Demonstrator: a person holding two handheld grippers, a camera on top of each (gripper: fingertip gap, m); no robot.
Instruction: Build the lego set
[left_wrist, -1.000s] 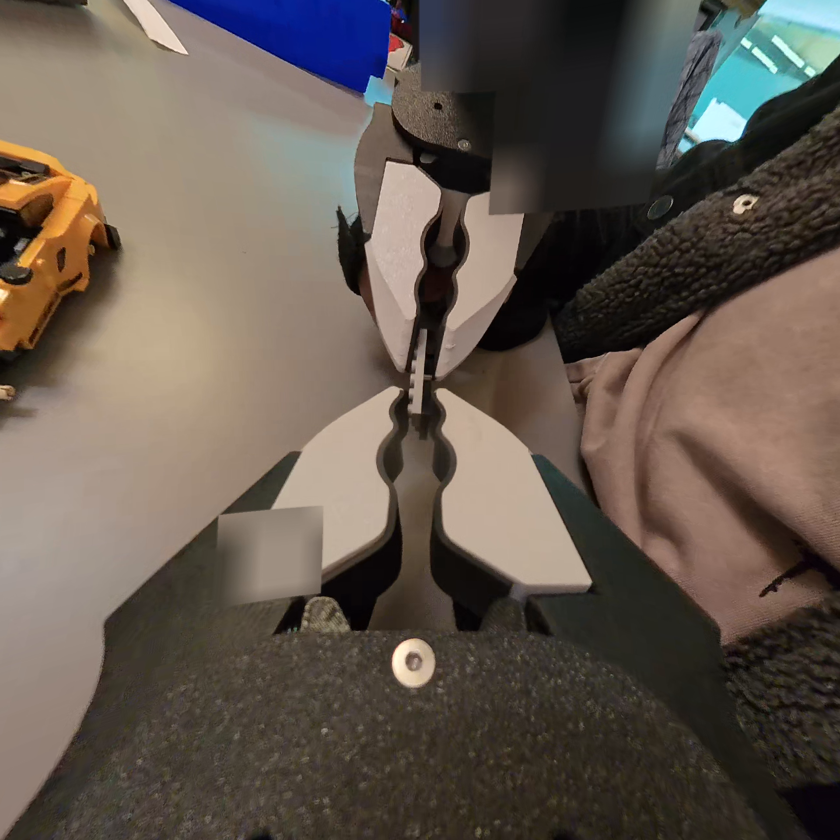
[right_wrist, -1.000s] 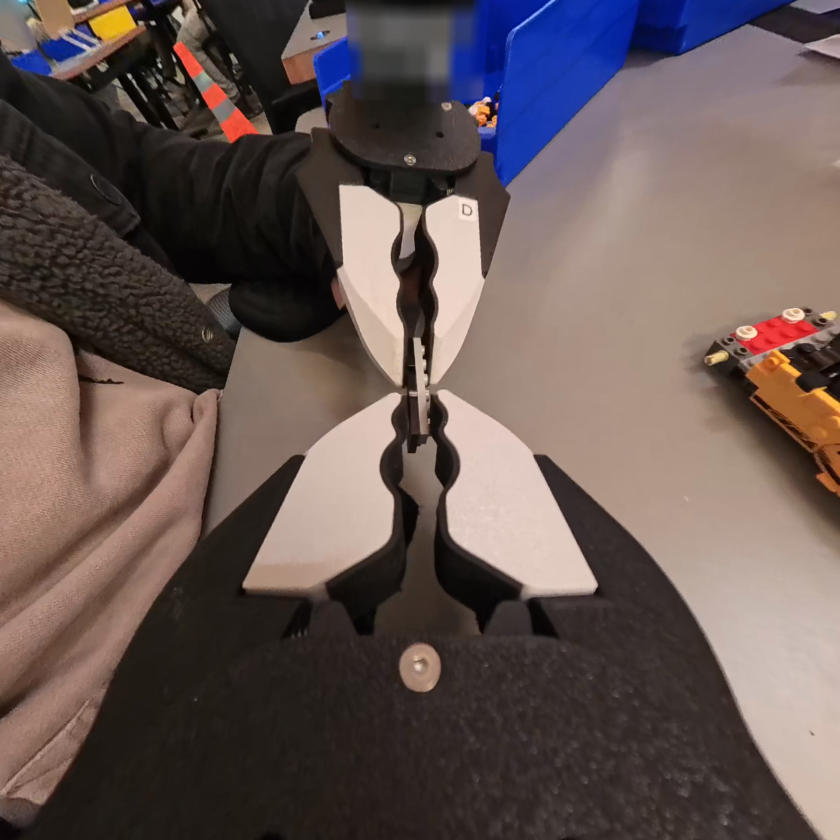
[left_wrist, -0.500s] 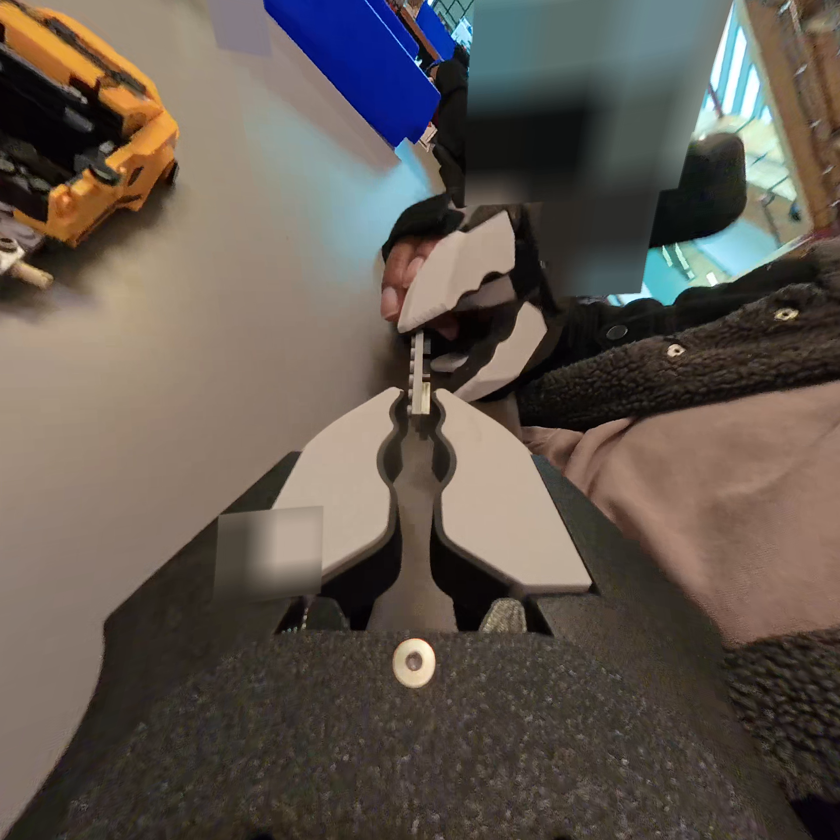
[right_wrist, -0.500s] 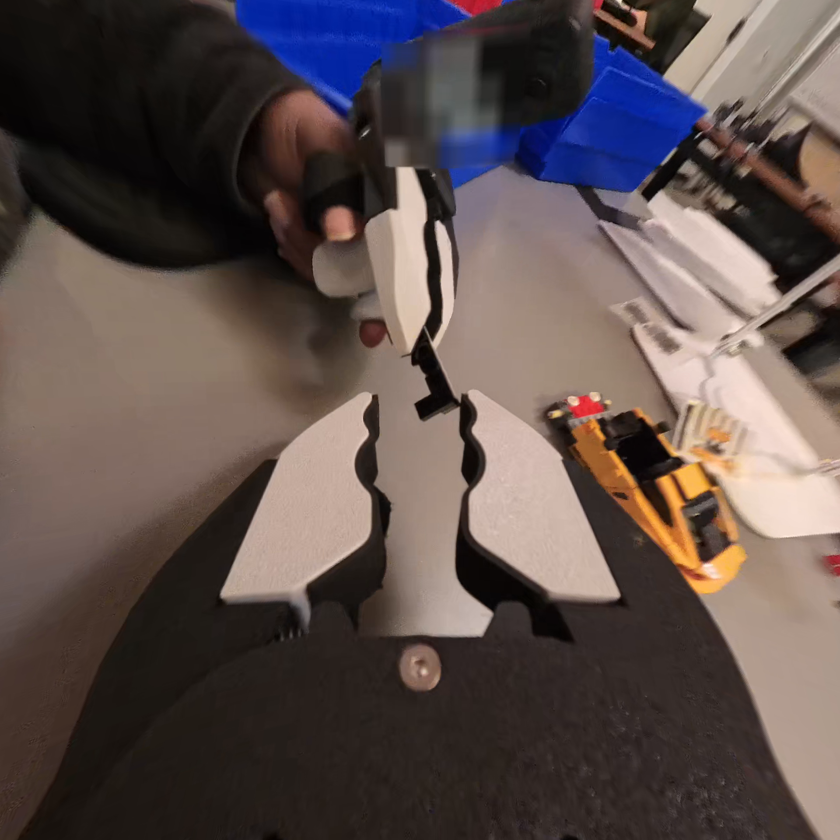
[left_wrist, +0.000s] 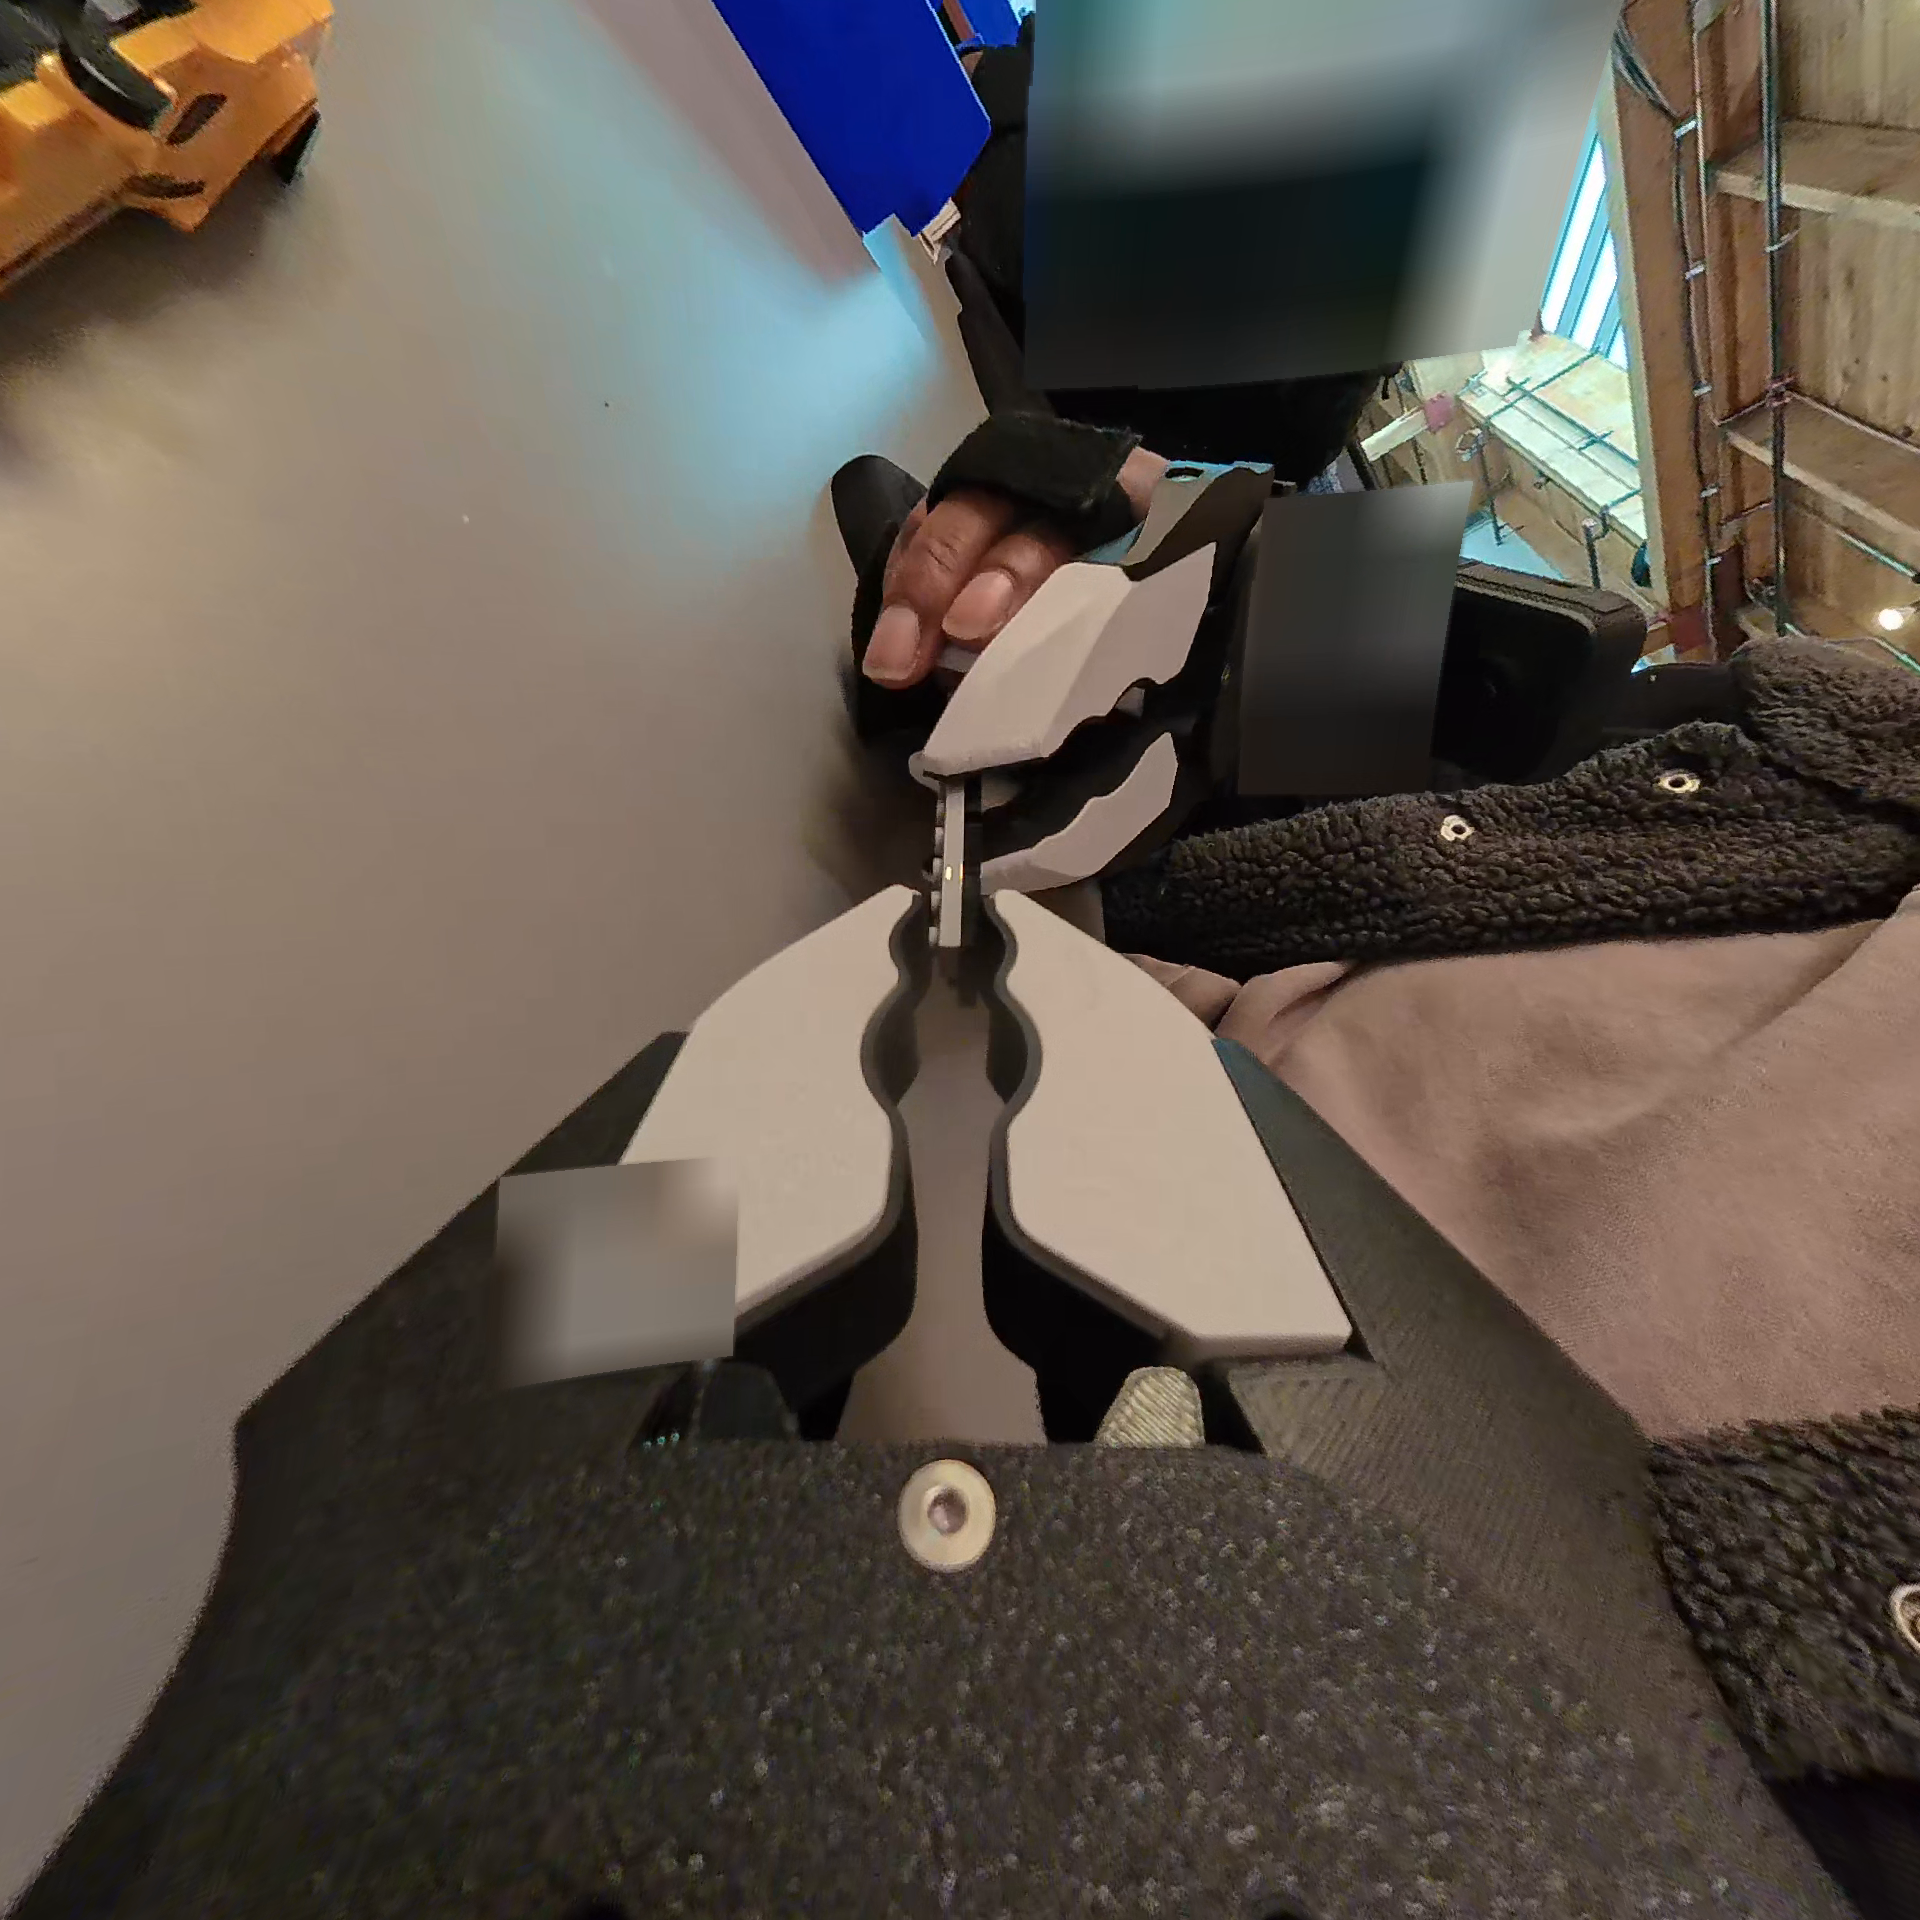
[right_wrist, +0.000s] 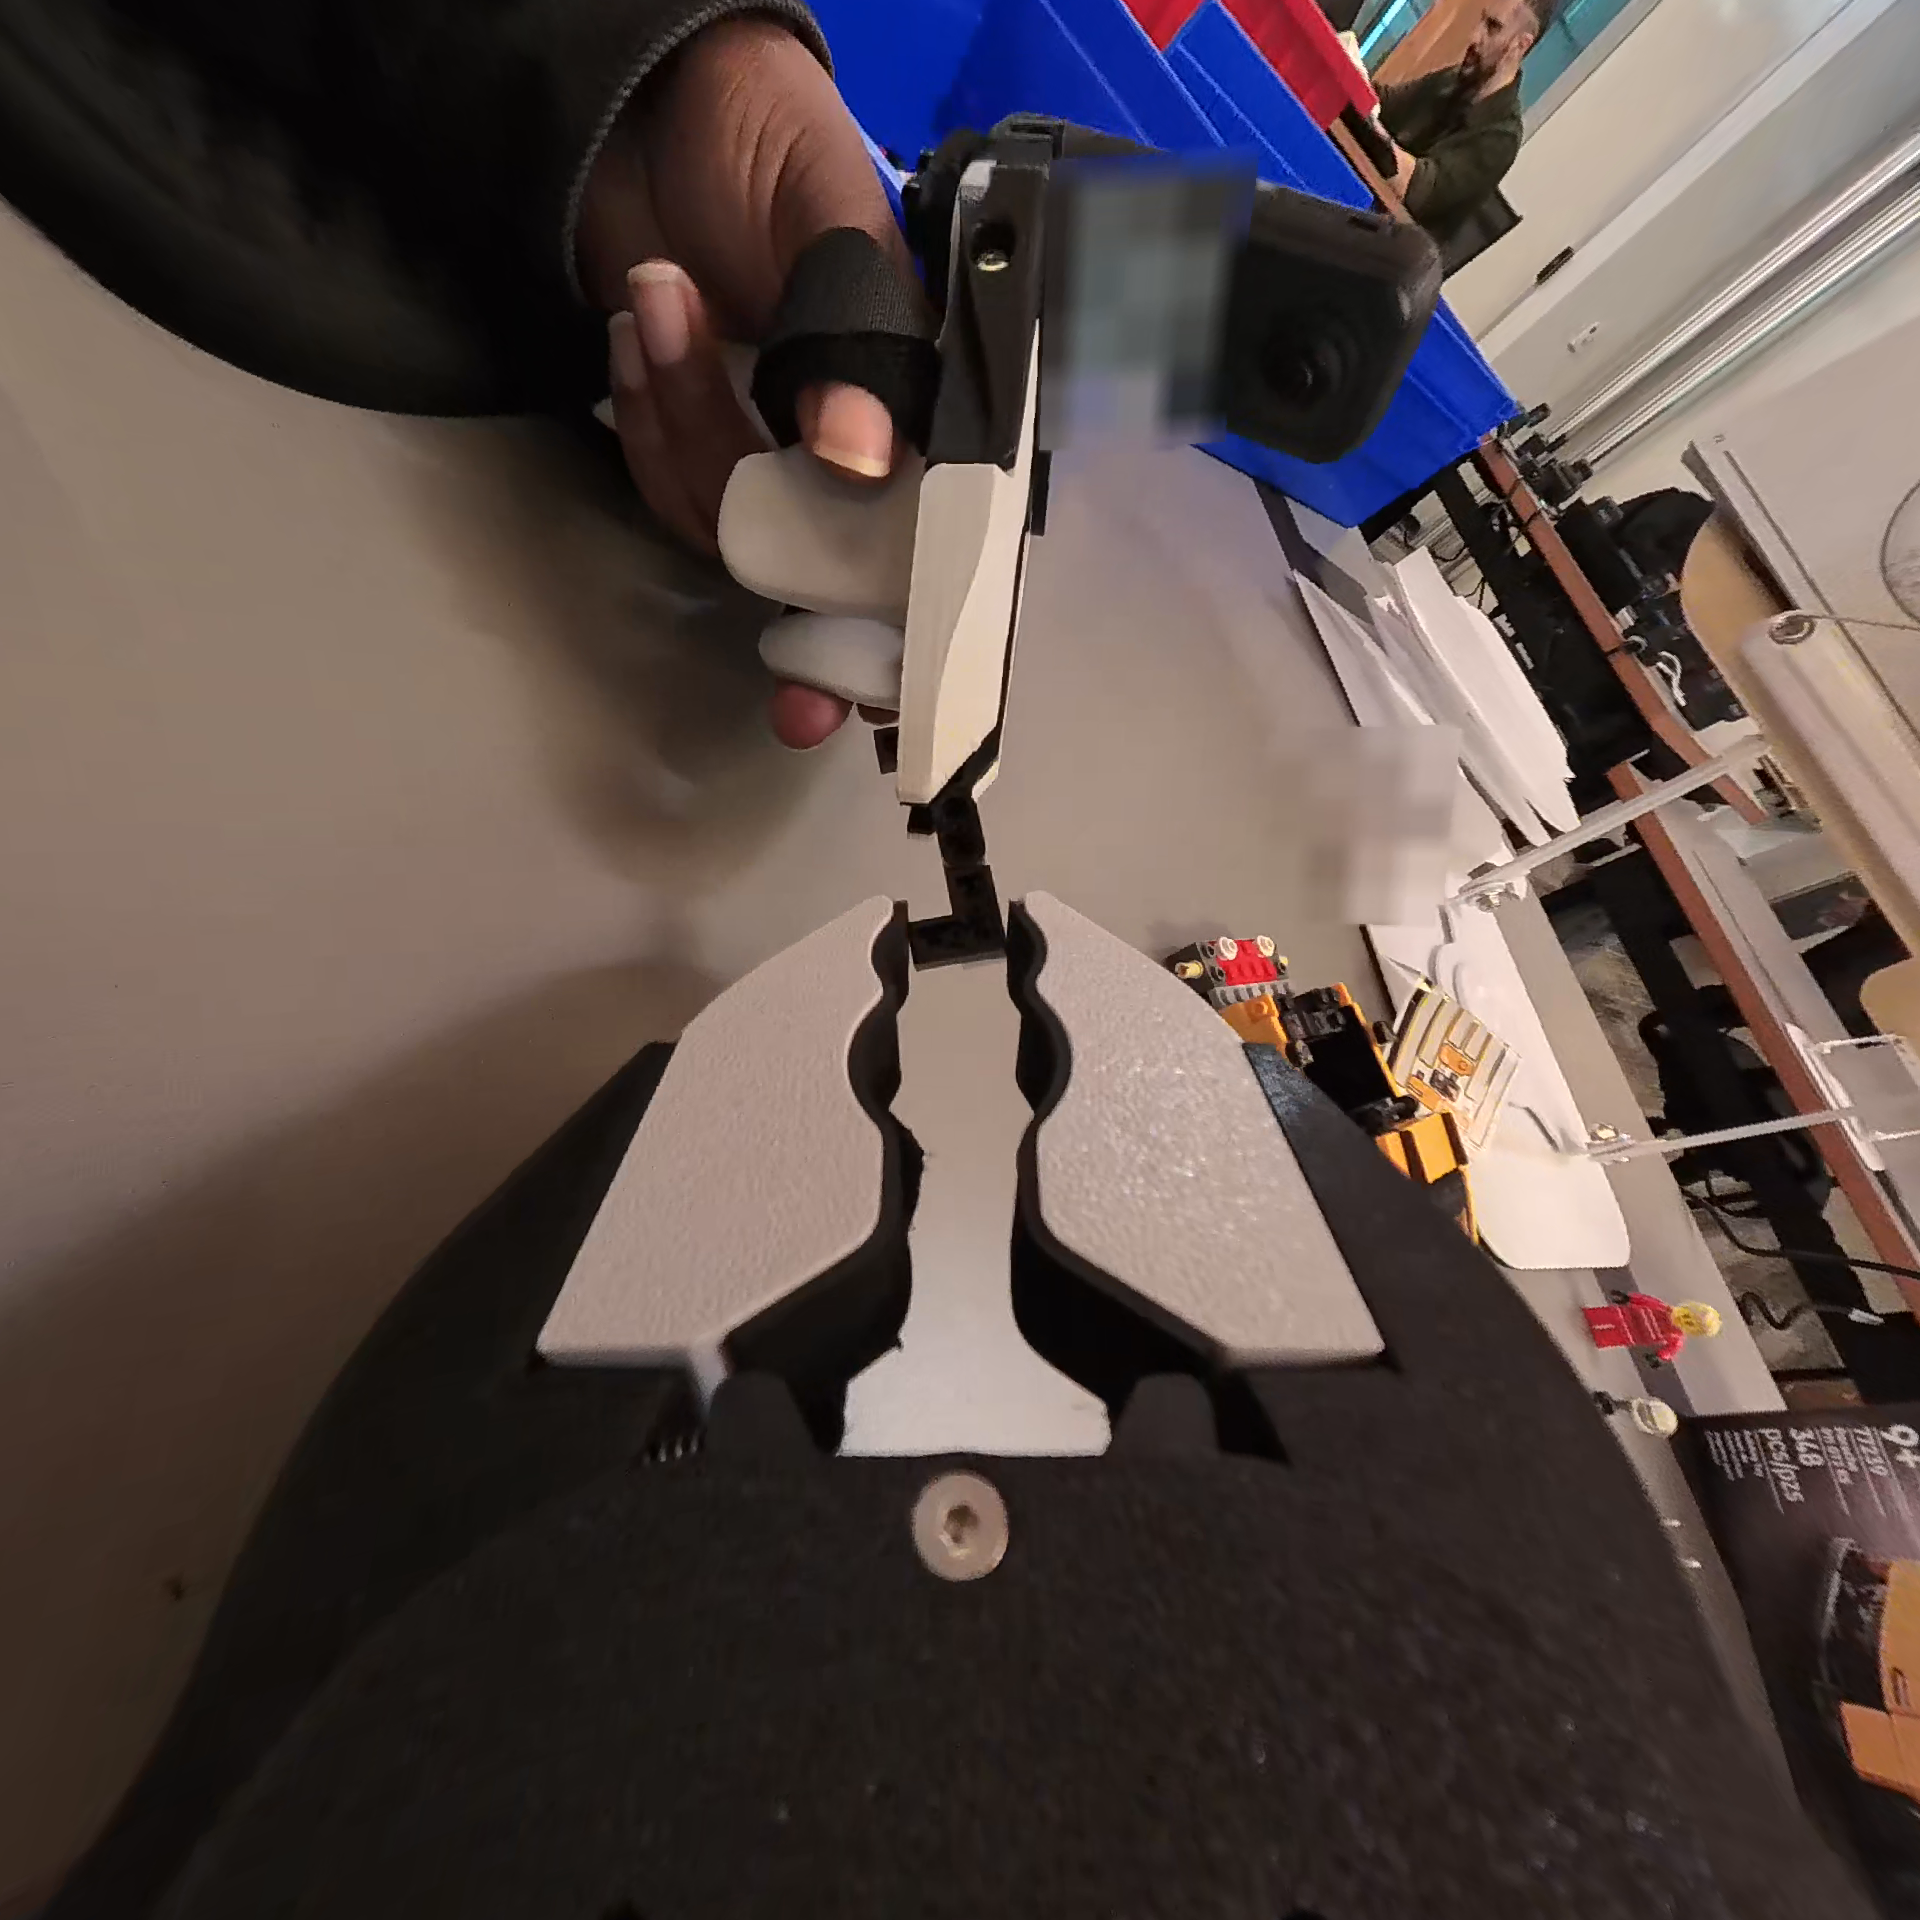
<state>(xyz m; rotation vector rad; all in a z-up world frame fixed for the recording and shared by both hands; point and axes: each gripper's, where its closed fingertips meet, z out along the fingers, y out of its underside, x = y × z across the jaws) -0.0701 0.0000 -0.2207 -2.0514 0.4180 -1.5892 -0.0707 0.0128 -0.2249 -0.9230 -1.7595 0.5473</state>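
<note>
A thin lego piece, grey on one face and black with an L-shaped foot (right_wrist: 958, 925), hangs in the air between my two grippers. My left gripper (left_wrist: 951, 920) is shut on one end of it (left_wrist: 950, 883). It also shows in the right wrist view (right_wrist: 951, 795), coming down from above. My right gripper (right_wrist: 954, 930) is closed around the black foot, jaws against its sides. In the left wrist view it is tilted on its side beyond the piece (left_wrist: 961, 805). The partly built yellow lego car (right_wrist: 1340, 1070) sits on the grey table (left_wrist: 416, 623), apart from both grippers.
Blue bins (right_wrist: 1143, 125) line the table's far side. A red minifigure (right_wrist: 1647, 1325), a sticker sheet (right_wrist: 1455, 1049), white paper sheets (right_wrist: 1455, 675) and the dark set box (right_wrist: 1829, 1558) lie near the car. The person's beige top and dark fleece (left_wrist: 1558, 1143) are close by. Both grippers' tips are close together, under 4 cm apart. The partly built yellow lego car (right_wrist: 1340, 1070) is about 15 cm from both grippers' fingertips.
A second ago both grippers held the piece nose to nose. The right one let go and opened, both turned, and the right jaws have now closed in around the piece's foot.
</note>
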